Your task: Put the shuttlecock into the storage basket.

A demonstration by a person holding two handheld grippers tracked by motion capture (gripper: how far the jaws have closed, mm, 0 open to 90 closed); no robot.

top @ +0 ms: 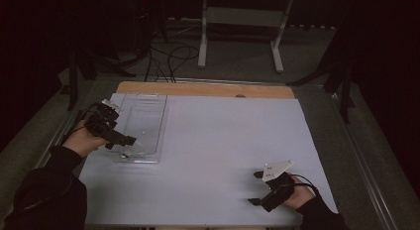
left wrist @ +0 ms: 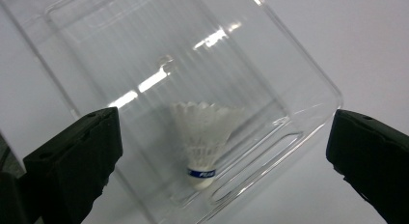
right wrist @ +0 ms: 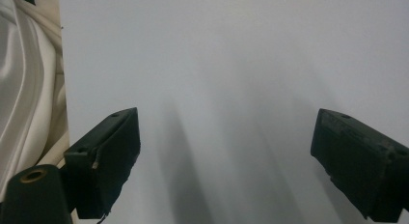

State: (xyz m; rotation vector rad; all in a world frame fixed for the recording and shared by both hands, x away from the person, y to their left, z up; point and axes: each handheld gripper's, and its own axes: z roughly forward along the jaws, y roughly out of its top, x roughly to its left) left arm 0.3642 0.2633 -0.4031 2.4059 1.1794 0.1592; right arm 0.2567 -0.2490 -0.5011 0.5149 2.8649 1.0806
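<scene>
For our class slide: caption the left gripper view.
Open left gripper above a clear box holding a white shuttlecock.

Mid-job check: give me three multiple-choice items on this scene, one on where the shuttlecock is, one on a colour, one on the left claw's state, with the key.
1. Where is the shuttlecock?
A. Inside the clear box
B. On the bare table beside the right claw
C. Between the right claw's jaws

2. What colour is the band near the shuttlecock's cork?
A. Red
B. Blue
C. Green

3. How is the left claw?
A. Shut on the shuttlecock
B. Shut on the box wall
C. Open, gripping nothing

Key: 1 A, the left gripper view shows it standing within the box walls; 2 B, a blue strip rings the base; 3 C, both jaws stand wide apart, off the shuttlecock.
</scene>
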